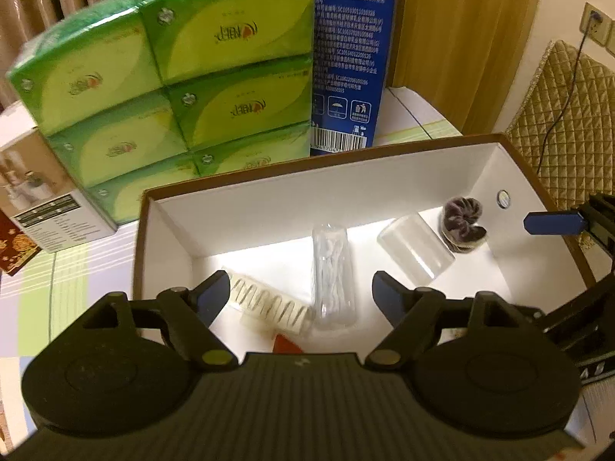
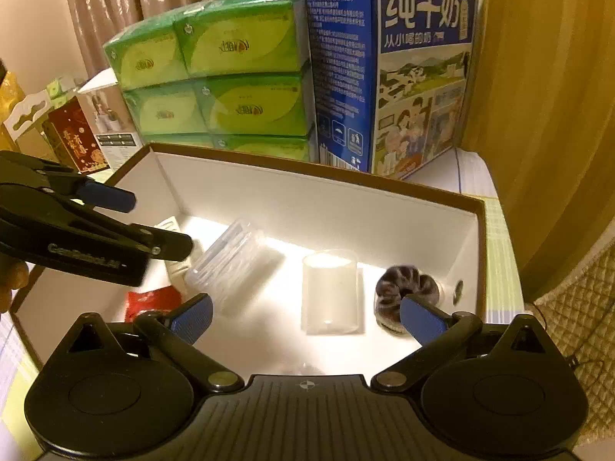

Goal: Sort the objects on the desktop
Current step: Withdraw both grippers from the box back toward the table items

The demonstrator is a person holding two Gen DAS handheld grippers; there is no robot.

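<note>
A white box with a brown rim [image 1: 315, 161] holds a clear swab case [image 1: 332, 280], a cream ribbed clip [image 1: 269, 303], a red packet [image 1: 286, 345], a frosted cylinder [image 1: 415, 253] and a dark scrunchie [image 1: 463, 226]. My left gripper [image 1: 301, 296] hangs open above the clip and case, nothing between its fingers. My right gripper [image 2: 307, 320] is open wide over the frosted cylinder [image 2: 330, 292], with the scrunchie [image 2: 403, 288] by its right finger and the swab case [image 2: 234, 265] to its left. The left gripper [image 2: 146, 223] shows at the left of the right wrist view.
Behind the box stand stacked green tissue packs [image 1: 173, 77] and a tall blue milk carton [image 2: 384, 77]. A small white carton [image 1: 42, 196] and a red box [image 2: 77, 138] sit at the left. A quilted cover [image 1: 569, 115] lies beyond the right edge.
</note>
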